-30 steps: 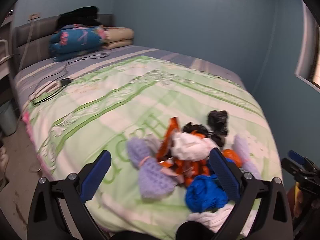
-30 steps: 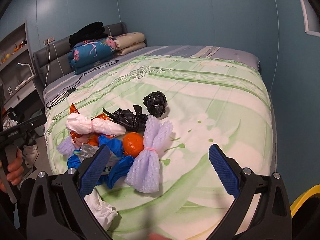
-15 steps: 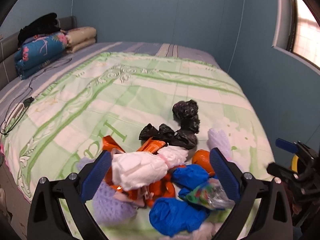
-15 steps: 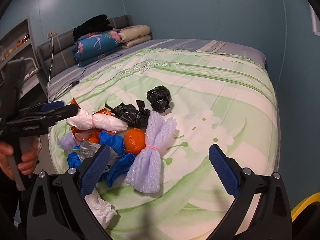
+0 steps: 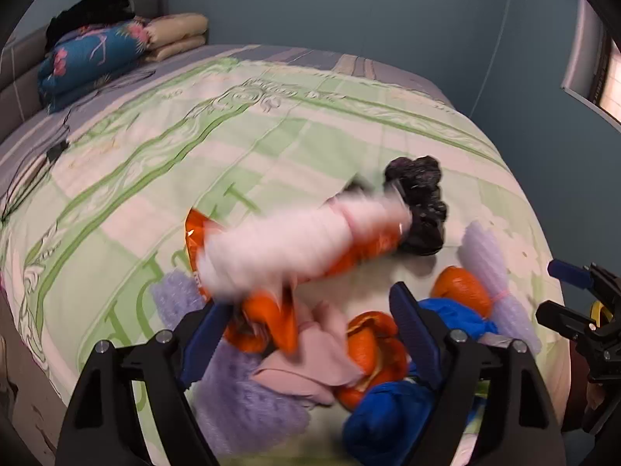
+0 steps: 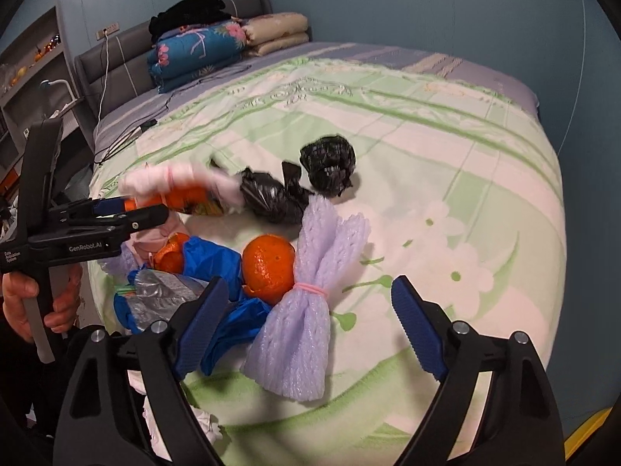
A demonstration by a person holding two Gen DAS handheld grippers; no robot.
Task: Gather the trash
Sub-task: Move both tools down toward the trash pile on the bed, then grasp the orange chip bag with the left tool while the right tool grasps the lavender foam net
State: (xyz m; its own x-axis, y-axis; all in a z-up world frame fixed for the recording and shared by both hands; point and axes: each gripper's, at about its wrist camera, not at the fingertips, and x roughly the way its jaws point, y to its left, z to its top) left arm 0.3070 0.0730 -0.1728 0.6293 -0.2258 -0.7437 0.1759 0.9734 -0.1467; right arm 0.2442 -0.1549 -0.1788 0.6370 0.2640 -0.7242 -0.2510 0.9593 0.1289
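A trash pile lies on the green quilt (image 6: pixel 446 163) near the bed's foot. My left gripper (image 5: pixel 310 330) hangs low over it with jaws closing; orange peel (image 5: pixel 372 345) and pink tissue (image 5: pixel 306 372) sit between the pads, not pinched. A blurred white foam roll (image 5: pixel 306 240) on an orange wrapper lies just ahead, black bags (image 5: pixel 419 194) beyond. My right gripper (image 6: pixel 308 326), jaws also closing, straddles a purple foam net bundle (image 6: pixel 306 318) and an orange (image 6: pixel 269 268) without touching them. Blue bags (image 6: pixel 217 260) lie left of the orange. The left gripper (image 6: pixel 143 211) reaches in from the left.
Folded blankets and pillows (image 6: pixel 217 50) are stacked at the headboard, and a cable (image 6: pixel 128 136) trails over the bed's left side. A shelf (image 6: pixel 31 66) stands left of the bed. A hand (image 6: pixel 58 303) grips the left tool's handle. Something yellow (image 6: pixel 590 435) shows at the lower right.
Both grippers have come down closer to the pile and their jaws have narrowed a little. The white roll with the orange wrapper has shifted and is blurred now.
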